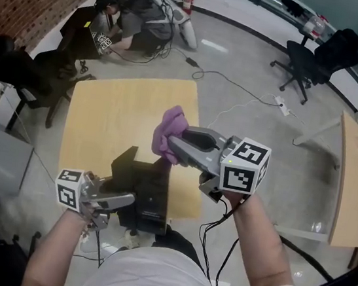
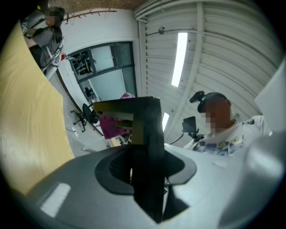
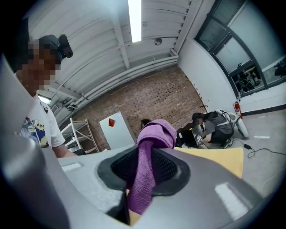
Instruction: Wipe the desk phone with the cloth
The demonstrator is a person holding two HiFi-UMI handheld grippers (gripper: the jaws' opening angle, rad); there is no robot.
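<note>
Over one table (image 1: 116,117) are one desk phone (image 1: 142,190) and one cloth (image 1: 171,131)

No legible text — no readable labels

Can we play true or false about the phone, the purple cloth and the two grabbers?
1. The right gripper holds a purple cloth. True.
2. The desk phone is white. False: it is black.
3. The left gripper is clamped on the desk phone. True.
4. The cloth lies spread flat on the table. False: it is bunched up between the right gripper's jaws.
</note>
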